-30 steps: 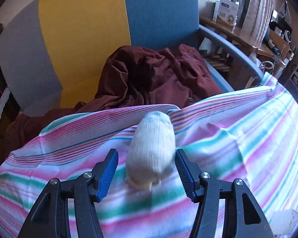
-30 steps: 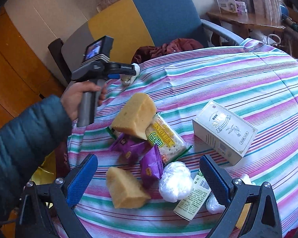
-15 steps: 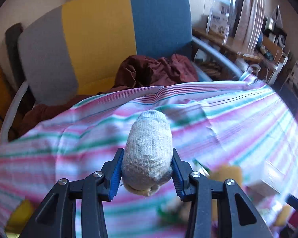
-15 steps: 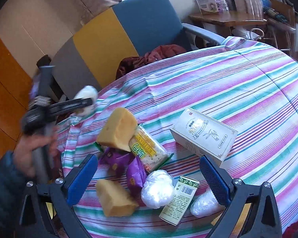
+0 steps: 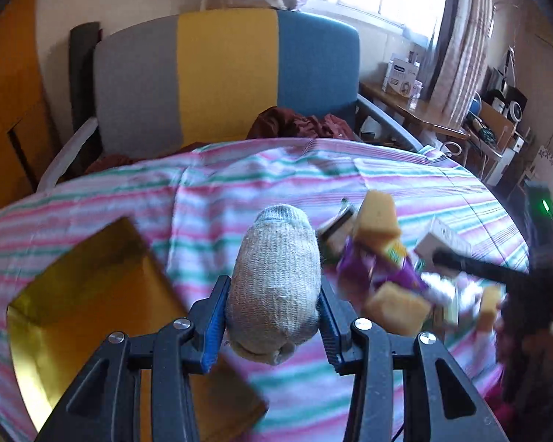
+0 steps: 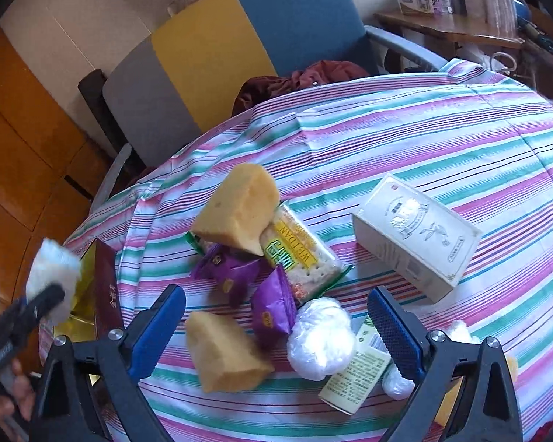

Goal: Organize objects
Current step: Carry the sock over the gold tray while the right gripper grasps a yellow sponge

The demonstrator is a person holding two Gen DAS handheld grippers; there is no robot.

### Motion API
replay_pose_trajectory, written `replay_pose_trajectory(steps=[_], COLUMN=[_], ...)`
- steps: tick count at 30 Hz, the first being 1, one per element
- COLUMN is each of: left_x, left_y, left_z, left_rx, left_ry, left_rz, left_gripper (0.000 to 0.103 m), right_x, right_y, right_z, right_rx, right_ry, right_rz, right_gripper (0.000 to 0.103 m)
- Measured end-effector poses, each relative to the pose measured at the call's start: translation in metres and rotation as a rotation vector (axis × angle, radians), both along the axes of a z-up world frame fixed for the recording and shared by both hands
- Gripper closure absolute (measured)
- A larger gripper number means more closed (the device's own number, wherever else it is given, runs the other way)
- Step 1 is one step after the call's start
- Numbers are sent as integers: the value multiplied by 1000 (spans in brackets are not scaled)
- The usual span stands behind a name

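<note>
Right now the biggest thing I see is the table (image 6: 442, 136) under its striped cloth, with the chair (image 5: 225, 73) in grey, yellow and blue behind it and a maroon garment (image 6: 302, 77) heaped on the seat; at the table's left edge sits the gold box (image 5: 73, 305), open, its dark red side (image 6: 105, 287) showing in my right view.

Next down, the white carton (image 6: 416, 235) lies flat on the cloth to the right of the clutter, apart from it; the clutter itself has one yellow sponge (image 6: 236, 213) leaning on the cracker pack (image 6: 298, 254), a second sponge (image 6: 225, 353) nearer me, two purple packets (image 6: 272, 305) between them, a white plastic ball (image 6: 320, 335) just beside the packets, and a small green-labelled carton (image 6: 357, 375) touching that ball.

My left gripper (image 5: 272, 316) is clamped on the sock roll (image 5: 274, 280); the blue pads press into both its sides, and the roll hangs in the air over the cloth, just beside the gold box's near corner; this frame is blurred on the right.

My right gripper (image 6: 276, 316) hovers over the clutter with jaws wide apart and nothing between the pads.
</note>
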State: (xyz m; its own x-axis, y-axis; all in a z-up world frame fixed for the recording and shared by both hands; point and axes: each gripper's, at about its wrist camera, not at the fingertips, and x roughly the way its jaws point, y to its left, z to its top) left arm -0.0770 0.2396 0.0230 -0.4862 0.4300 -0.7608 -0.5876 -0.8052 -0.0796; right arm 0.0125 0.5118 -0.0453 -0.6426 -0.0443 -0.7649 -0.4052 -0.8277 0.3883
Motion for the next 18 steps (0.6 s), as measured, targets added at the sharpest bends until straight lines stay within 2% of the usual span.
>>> replay_pose_trajectory(steps=[2, 7, 13, 15, 16, 18], left_x=[9, 20, 30, 33, 34, 35], left_y=[-23, -78, -144, -161, -171, -188], left_z=[-4, -15, -29, -32, -33, -35], left_rx=[5, 31, 44, 50, 56, 67], left_ry=[4, -17, -38, -49, -53, -57], left_rz=[27, 119, 235, 269, 288, 331], left_gripper=[58, 58, 58, 58, 58, 58], right_x=[-7, -44, -105, -124, -131, -134], right_y=[-5, -20, -22, -20, -19, -20], right_z=[1, 11, -10, -25, -33, -38], right_rx=[-16, 51, 124, 156, 135, 158], right_ry=[-6, -32, -159, -239, -262, -282], right_rz=[16, 23, -36, -57, -36, -16], right_gripper=[5, 5, 7, 19, 47, 51])
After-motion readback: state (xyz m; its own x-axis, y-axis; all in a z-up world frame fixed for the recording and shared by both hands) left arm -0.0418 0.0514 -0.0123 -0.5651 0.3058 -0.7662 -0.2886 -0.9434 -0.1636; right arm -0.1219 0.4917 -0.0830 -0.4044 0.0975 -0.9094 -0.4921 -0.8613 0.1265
